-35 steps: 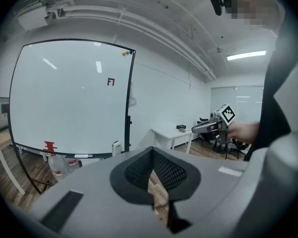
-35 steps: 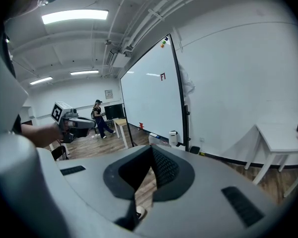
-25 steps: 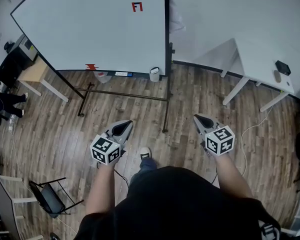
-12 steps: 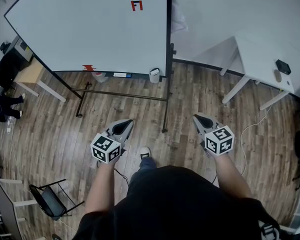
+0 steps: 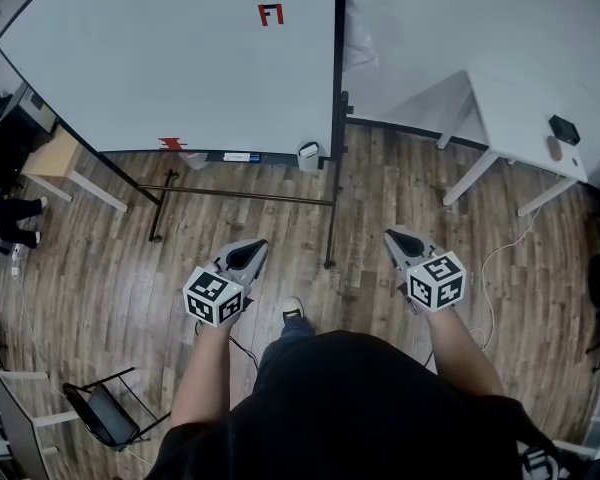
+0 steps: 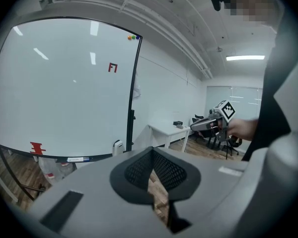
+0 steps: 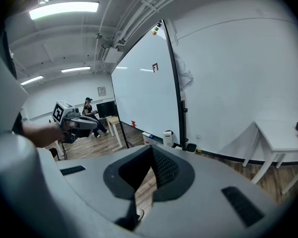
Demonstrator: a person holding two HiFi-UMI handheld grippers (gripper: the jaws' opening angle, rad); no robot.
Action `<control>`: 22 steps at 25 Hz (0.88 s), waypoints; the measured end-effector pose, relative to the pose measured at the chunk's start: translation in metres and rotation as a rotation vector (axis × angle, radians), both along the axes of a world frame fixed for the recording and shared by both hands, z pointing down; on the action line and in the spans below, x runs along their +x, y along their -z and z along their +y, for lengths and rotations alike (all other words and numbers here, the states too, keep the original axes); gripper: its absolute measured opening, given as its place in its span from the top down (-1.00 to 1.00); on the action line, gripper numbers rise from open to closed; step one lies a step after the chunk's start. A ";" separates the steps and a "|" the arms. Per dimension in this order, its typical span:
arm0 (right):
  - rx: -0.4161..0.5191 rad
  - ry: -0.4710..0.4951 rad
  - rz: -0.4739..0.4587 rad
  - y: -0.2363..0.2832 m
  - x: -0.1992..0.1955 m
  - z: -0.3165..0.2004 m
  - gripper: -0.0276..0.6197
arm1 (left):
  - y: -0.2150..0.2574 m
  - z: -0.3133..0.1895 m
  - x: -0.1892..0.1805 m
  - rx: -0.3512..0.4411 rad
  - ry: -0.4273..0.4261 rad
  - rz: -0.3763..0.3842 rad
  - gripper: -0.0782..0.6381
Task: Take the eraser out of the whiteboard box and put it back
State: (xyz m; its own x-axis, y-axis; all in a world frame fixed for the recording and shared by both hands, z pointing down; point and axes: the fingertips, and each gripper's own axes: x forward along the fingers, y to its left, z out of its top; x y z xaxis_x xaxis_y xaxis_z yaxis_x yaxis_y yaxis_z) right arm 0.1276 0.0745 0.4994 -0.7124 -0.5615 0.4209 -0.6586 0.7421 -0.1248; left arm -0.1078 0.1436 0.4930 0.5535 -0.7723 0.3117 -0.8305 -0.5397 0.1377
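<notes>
You hold the grey left gripper (image 5: 248,254) and grey right gripper (image 5: 399,240) forward, side by side, both with jaws together on nothing. The small white whiteboard box (image 5: 308,155) sits at the large whiteboard's (image 5: 180,58) lower right corner, well apart from them. The eraser inside cannot be made out.

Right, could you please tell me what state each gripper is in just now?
Left gripper: closed, holding nothing.
Right gripper: closed, holding nothing.
</notes>
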 end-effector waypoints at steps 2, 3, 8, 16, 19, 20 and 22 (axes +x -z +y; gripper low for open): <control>-0.003 -0.004 0.002 -0.002 -0.004 -0.003 0.93 | -0.001 -0.006 -0.004 -0.002 -0.007 0.000 0.75; -0.004 -0.006 0.004 -0.002 -0.007 -0.005 0.93 | -0.001 -0.009 -0.006 -0.003 -0.010 0.000 0.75; -0.012 -0.022 0.010 -0.005 -0.016 -0.017 0.93 | -0.004 -0.027 -0.017 -0.008 -0.026 0.004 0.75; -0.017 -0.042 0.030 -0.012 -0.038 -0.040 0.93 | -0.013 -0.055 -0.035 -0.024 -0.053 0.011 0.75; -0.019 -0.048 0.038 -0.012 -0.048 -0.048 0.93 | -0.014 -0.067 -0.042 -0.029 -0.069 0.015 0.75; -0.020 -0.051 0.041 -0.012 -0.051 -0.051 0.93 | -0.015 -0.071 -0.044 -0.030 -0.074 0.016 0.75; -0.020 -0.058 0.045 -0.011 -0.058 -0.055 0.93 | -0.015 -0.078 -0.051 -0.030 -0.083 0.020 0.75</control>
State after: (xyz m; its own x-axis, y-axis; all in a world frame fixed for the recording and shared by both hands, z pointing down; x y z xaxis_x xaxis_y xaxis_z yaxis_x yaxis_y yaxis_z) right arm 0.0700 0.0195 0.5100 -0.6590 -0.5923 0.4635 -0.7057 0.7001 -0.1088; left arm -0.1587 0.0660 0.5077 0.6218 -0.7137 0.3225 -0.7798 -0.6022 0.1708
